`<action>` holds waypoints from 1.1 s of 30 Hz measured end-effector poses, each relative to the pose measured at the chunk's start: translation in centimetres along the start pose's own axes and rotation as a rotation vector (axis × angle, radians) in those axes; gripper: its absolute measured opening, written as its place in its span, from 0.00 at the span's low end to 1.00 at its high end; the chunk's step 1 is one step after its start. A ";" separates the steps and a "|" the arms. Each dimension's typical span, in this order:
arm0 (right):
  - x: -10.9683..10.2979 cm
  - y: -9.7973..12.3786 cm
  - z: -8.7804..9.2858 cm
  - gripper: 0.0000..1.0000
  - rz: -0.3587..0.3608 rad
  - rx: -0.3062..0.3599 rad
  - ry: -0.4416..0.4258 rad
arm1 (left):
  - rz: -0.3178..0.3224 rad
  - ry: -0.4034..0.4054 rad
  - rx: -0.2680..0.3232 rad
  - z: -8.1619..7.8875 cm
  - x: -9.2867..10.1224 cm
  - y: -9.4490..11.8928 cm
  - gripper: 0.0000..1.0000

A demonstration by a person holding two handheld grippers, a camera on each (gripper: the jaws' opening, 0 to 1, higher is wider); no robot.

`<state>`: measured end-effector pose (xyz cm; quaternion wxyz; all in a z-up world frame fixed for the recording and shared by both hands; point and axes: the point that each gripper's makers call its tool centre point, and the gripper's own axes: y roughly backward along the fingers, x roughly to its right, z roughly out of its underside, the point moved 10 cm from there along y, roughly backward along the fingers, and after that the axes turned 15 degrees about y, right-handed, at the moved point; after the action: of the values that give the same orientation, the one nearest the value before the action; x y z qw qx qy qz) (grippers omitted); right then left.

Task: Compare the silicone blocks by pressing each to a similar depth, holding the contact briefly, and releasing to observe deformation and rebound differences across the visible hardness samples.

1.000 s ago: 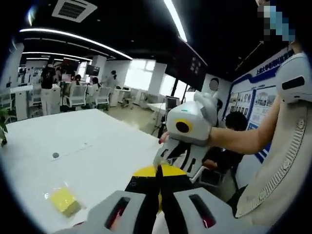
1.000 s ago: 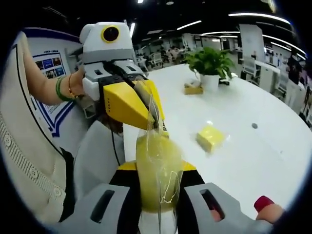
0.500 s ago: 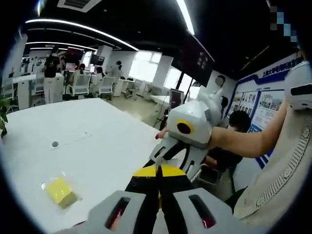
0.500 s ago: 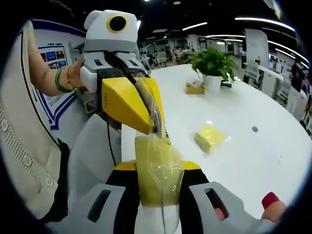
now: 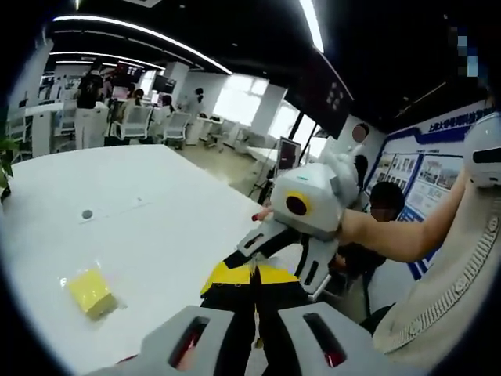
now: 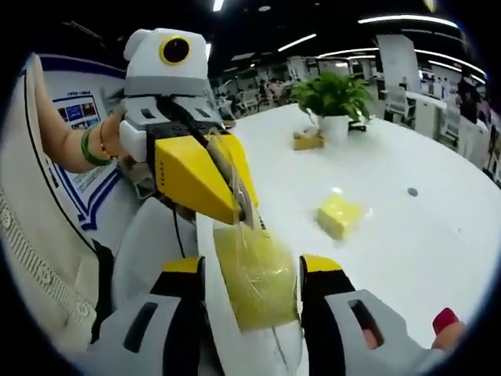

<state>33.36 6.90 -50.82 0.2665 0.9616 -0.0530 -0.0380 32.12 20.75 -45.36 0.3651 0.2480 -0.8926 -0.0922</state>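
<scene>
Over the white table (image 6: 407,235), my left gripper (image 6: 239,205) pinched shut the wrapper of a bagged yellow silicone block (image 6: 254,274) between my right gripper's (image 6: 250,270) parted jaws.

Ceiling strip lights (image 5: 141,35) bright, slightly blown out; windows (image 5: 235,106) overexposed; white worktop (image 5: 149,235) evenly lit, mild glare; heavy fisheye bending at edges; soft overall focus, background blurry.

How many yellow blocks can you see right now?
3: a bagged block between the right gripper's jaws, one lying mid-table, one beside the plant pot. Others may be hidden.
</scene>
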 end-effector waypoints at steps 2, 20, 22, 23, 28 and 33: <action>-0.2 0.2 0.1 0.54 0.007 0.006 -0.006 | -0.002 0.000 -0.006 0.1 -0.1 -0.1 0.00; -2.5 4.1 1.7 0.72 0.214 0.078 -0.066 | 0.016 0.037 -0.059 1.7 0.1 -1.6 0.00; -2.9 4.8 1.9 0.74 0.240 0.094 -0.074 | 0.016 0.051 -0.053 1.8 0.0 -1.7 0.00; -3.0 5.1 2.0 0.74 0.252 0.102 -0.078 | 0.018 0.059 -0.051 1.8 0.0 -1.8 0.00; -3.8 7.7 2.4 0.80 0.350 0.211 -0.145 | 0.021 0.093 -0.043 2.0 -0.2 -2.3 0.00; -4.5 10.6 3.6 0.81 0.445 0.286 -0.214 | 0.018 0.116 -0.035 1.9 -1.0 -3.2 0.00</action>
<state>27.64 -3.41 -48.26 0.1230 0.9446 -0.2956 -0.0721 32.59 18.46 -48.39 0.4214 0.2387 -0.8703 -0.0898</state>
